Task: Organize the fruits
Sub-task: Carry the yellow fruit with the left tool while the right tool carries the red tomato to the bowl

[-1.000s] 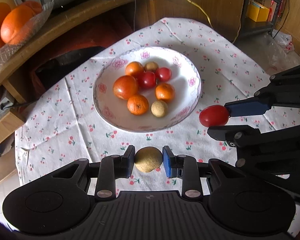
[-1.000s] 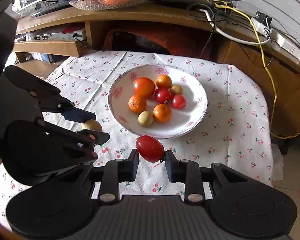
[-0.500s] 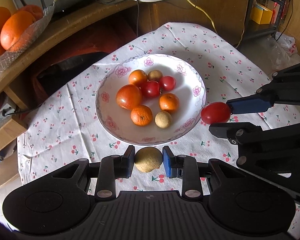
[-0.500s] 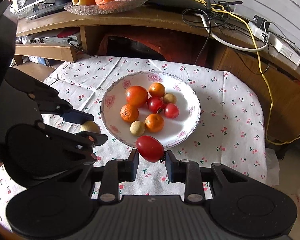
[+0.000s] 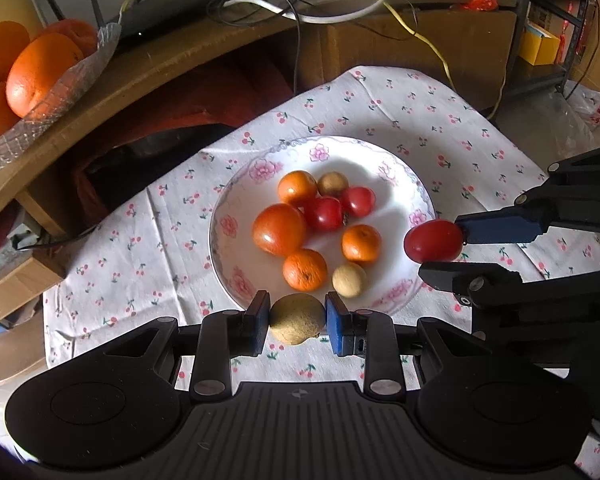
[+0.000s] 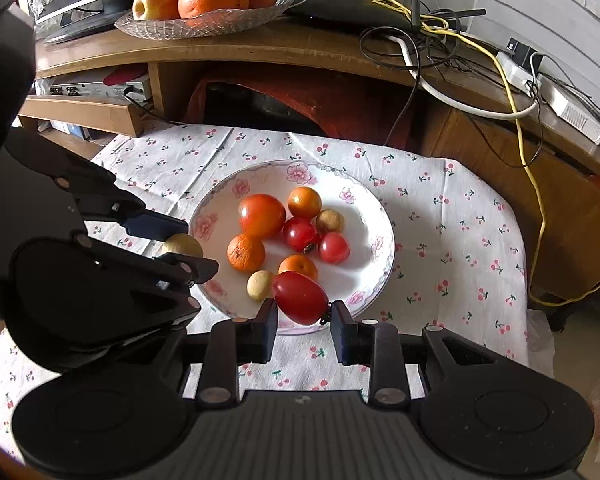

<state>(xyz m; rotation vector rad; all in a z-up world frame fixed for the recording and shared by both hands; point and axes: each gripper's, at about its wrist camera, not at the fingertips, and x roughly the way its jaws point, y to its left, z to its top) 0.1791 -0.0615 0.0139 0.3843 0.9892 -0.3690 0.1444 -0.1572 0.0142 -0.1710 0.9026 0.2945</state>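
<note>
The left gripper (image 5: 297, 318) is closed on a tan round fruit (image 5: 297, 319), its two pads pressed against the fruit's sides; in the left wrist view the fruit sits over the near rim of the floral plate (image 5: 236, 216). The right gripper (image 6: 303, 315) is clamped on a red cherry tomato (image 6: 299, 297), which in the right wrist view also lies over the plate's near rim. From the left wrist camera the same tomato appears beside the plate's right edge, pinched between the right gripper's fingers (image 5: 496, 226).

On the plate lie a large tomato (image 5: 279, 228), three small oranges (image 5: 304, 269), two red cherry tomatoes (image 5: 323, 213) and two tan fruits like the held one (image 5: 349, 279), all clustered around the plate's middle and mostly touching one another. The plate rests on a white cloth with cherry print (image 5: 440, 120), which spreads out on every side of it.

Beyond the plate stands a wooden desk (image 6: 260, 46) strewn with cables, and on it, to the plate's far left, a glass dish (image 6: 204, 24) holds larger oranges and an apple.
</note>
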